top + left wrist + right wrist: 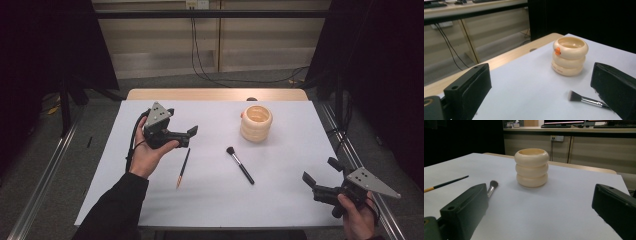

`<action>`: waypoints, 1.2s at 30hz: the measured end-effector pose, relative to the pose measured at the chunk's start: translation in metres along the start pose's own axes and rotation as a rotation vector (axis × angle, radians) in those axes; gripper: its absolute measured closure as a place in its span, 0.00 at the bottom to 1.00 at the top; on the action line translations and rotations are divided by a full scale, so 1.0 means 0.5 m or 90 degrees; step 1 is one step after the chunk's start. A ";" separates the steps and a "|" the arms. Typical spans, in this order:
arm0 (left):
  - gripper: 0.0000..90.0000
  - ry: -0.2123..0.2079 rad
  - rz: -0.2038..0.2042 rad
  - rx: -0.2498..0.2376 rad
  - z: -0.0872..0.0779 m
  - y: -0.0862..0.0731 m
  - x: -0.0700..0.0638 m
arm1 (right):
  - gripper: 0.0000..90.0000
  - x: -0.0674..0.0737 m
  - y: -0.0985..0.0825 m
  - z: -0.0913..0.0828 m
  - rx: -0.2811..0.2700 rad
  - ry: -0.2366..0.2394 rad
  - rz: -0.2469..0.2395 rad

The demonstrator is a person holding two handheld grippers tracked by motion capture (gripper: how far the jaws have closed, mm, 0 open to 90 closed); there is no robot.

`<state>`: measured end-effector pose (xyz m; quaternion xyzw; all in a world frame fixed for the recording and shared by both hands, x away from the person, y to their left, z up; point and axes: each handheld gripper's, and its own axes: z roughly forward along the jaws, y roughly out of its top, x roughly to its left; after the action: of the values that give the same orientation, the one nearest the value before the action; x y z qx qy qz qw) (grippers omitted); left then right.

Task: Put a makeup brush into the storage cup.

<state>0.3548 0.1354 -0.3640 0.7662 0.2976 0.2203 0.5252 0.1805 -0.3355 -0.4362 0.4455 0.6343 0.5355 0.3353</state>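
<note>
1. The left gripper (192, 136) hangs above the white table (280, 200) with jaws spread and empty; the thin black-and-orange paintbrush (183, 168) lies flat just below it. So slim a handle could roll or slip out if the jaws close off-centre.
2. The right gripper (320, 172), also spread and empty, sits near the table's front right corner; the black-handled makeup brush (240, 165) lies between it and the paintbrush.
3. The cream ringed cup (256, 122) stands upright behind; a careless brush drop could tip it.
</note>
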 end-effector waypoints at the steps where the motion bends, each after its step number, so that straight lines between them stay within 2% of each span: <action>1: 0.03 0.000 0.005 0.016 0.001 0.001 0.001 | 0.00 0.001 0.000 0.000 0.003 0.000 0.001; 4: 0.03 -0.003 0.004 0.053 0.005 0.005 0.002 | 0.00 0.001 0.000 0.000 0.003 -0.001 0.000; 11: 0.05 -0.019 -0.012 0.107 0.004 0.008 0.008 | 0.00 0.000 0.000 0.000 -0.001 0.000 0.000; 13: 0.06 -0.025 -0.015 0.139 0.005 0.005 0.009 | 0.00 0.001 0.000 0.000 -0.001 0.000 0.000; 14: 0.06 -0.020 -0.015 0.162 0.006 0.005 0.008 | 0.00 0.001 0.000 0.000 0.000 -0.001 0.000; 15: 0.06 -0.028 -0.024 0.176 0.009 0.001 0.008 | 0.00 0.001 0.001 0.001 0.001 0.000 -0.002; 16: 0.06 -0.034 -0.024 0.201 0.012 -0.002 0.007 | 0.00 0.001 0.001 0.001 0.001 0.000 -0.002; 17: 0.06 -0.037 -0.019 0.246 0.018 -0.009 0.007 | 0.00 0.002 0.001 0.001 0.001 -0.001 -0.001; 18: 0.06 -0.037 -0.019 0.246 0.018 -0.009 0.007 | 0.00 0.002 0.001 0.001 0.001 -0.001 -0.001; 19: 0.06 -0.035 -0.021 0.270 0.021 -0.012 0.008 | 0.00 0.001 0.001 0.001 0.000 0.001 -0.003; 21: 0.06 -0.032 -0.025 0.295 0.026 -0.017 0.012 | 0.00 0.002 0.001 0.001 0.002 0.002 -0.001; 22: 0.06 -0.028 -0.038 0.301 0.029 -0.019 0.011 | 0.00 0.002 0.001 0.001 0.002 0.002 -0.001; 23: 0.07 -0.033 -0.030 0.316 0.030 -0.020 0.014 | 0.00 0.003 0.001 0.001 0.002 0.002 -0.003; 24: 0.07 -0.030 -0.041 0.322 0.033 -0.021 0.013 | 0.00 0.004 0.001 0.001 0.002 0.000 -0.003; 25: 0.07 -0.032 -0.064 0.344 0.037 -0.023 0.011 | 0.00 0.004 0.001 0.001 0.004 0.003 -0.002; 26: 0.07 -0.032 -0.064 0.344 0.037 -0.023 0.011 | 0.00 0.003 0.001 0.001 0.003 0.002 -0.003; 27: 0.07 -0.041 -0.073 0.360 0.040 -0.024 0.013 | 0.00 0.003 0.001 0.002 0.003 0.005 -0.003; 28: 0.08 -0.046 -0.075 0.376 0.043 -0.026 0.013 | 0.00 0.003 0.001 0.002 0.002 0.005 -0.003; 29: 0.09 -0.038 -0.069 0.406 0.050 -0.030 0.012 | 0.00 0.003 0.001 0.001 0.003 0.005 -0.004; 30: 0.09 -0.038 -0.069 0.406 0.050 -0.030 0.012 | 0.00 0.003 0.001 0.001 0.003 0.005 -0.004; 31: 0.09 -0.037 -0.066 0.425 0.057 -0.035 0.012 | 0.00 0.004 0.001 0.001 0.003 0.002 -0.003; 33: 0.09 -0.032 -0.059 0.434 0.059 -0.037 0.014 | 0.00 0.004 0.001 0.001 0.003 0.003 -0.003; 35: 0.09 -0.025 -0.060 0.454 0.064 -0.041 0.018 | 0.00 0.003 0.001 0.002 0.002 0.006 -0.003; 36: 0.10 -0.032 -0.067 0.464 0.067 -0.044 0.019 | 0.00 0.003 0.000 0.002 0.003 0.003 -0.005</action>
<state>0.3785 0.1252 -0.3959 0.8918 0.3824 0.0540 0.2355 0.1808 -0.3337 -0.4361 0.4425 0.6382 0.5337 0.3348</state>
